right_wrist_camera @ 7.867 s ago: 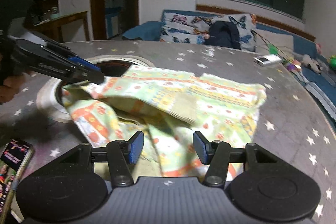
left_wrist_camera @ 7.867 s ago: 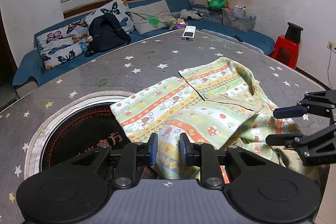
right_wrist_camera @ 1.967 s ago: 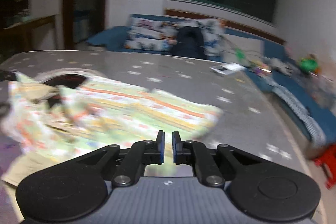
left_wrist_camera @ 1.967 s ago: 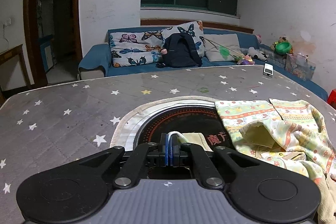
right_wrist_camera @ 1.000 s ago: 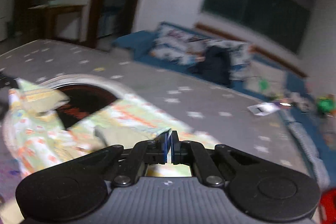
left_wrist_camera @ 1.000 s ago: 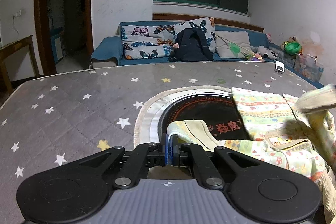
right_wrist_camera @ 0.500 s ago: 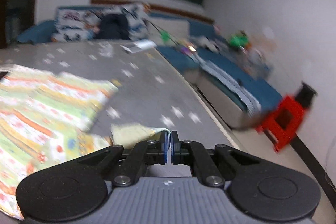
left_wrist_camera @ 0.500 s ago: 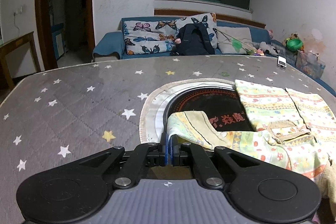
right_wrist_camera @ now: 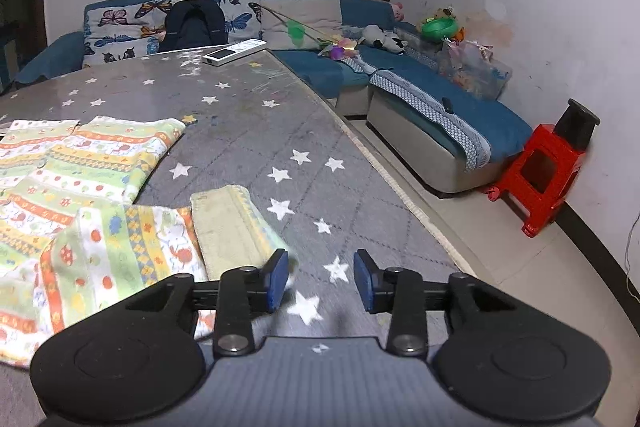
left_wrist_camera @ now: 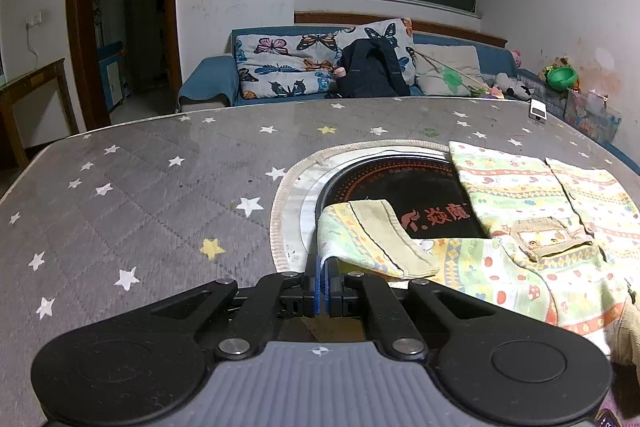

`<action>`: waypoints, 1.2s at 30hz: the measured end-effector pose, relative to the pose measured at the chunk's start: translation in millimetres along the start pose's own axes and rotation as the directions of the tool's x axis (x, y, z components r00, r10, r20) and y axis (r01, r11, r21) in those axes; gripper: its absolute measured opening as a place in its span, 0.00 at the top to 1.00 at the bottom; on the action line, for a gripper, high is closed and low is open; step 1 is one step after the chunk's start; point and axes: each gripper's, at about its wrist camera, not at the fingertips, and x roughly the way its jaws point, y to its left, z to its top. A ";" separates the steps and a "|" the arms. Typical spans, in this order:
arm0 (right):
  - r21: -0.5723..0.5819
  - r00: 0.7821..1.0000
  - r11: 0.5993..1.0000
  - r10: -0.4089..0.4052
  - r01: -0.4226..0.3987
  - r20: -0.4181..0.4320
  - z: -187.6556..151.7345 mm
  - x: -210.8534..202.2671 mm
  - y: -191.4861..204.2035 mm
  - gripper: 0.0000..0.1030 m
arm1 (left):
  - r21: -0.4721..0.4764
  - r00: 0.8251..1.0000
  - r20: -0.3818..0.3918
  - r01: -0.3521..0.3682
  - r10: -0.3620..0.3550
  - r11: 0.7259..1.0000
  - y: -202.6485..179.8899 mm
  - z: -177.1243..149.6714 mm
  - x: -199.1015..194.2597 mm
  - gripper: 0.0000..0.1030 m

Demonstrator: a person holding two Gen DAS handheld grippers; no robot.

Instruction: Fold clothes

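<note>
Two sleeves of the patterned shirt (left_wrist_camera: 516, 227) lie spread on the star-printed surface (left_wrist_camera: 160, 187); the left hand-held gripper (left_wrist_camera: 322, 281) pinches one cuff, the right hand-held gripper (right_wrist_camera: 322, 281) has just been opening, jaws empty beside the other.

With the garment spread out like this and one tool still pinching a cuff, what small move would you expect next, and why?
Probably the left tool opens and drops its sleeve cuff. The right tool has just been opening, nothing sits between its pads, and its own cuff already lies on the star-print table. The patterned shirt looks laid out, so only the left grip remains.
</note>
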 end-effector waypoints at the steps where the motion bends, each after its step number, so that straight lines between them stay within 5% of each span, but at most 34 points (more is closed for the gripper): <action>1: 0.003 1.000 1.000 0.002 -0.002 0.000 -0.3 -3.1 -2.2 0.60 | 0.000 1.000 -0.001 0.000 0.000 1.000 0.2 -0.5 0.1 0.98; 11: -0.005 0.995 0.998 0.055 -0.055 0.089 11.7 -34.0 13.2 0.59 | -0.004 1.000 -0.010 0.000 0.000 1.000 2.1 -3.0 0.4 0.98; 19: -0.115 0.957 0.956 0.281 -0.271 0.074 41.4 -24.3 85.2 0.59 | -0.007 1.000 -0.010 -0.002 0.002 1.000 3.2 -3.7 -0.6 0.98; 25: -0.216 0.929 0.908 0.370 -0.359 0.011 57.0 0.3 146.2 0.58 | -0.008 1.000 -0.014 -0.003 0.003 1.000 3.7 -4.4 -1.5 0.98; 36: -0.217 0.936 0.911 0.349 -0.349 -0.041 73.8 41.6 181.9 0.58 | -0.011 1.000 -0.020 -0.004 0.004 1.000 4.1 -5.9 -2.4 0.98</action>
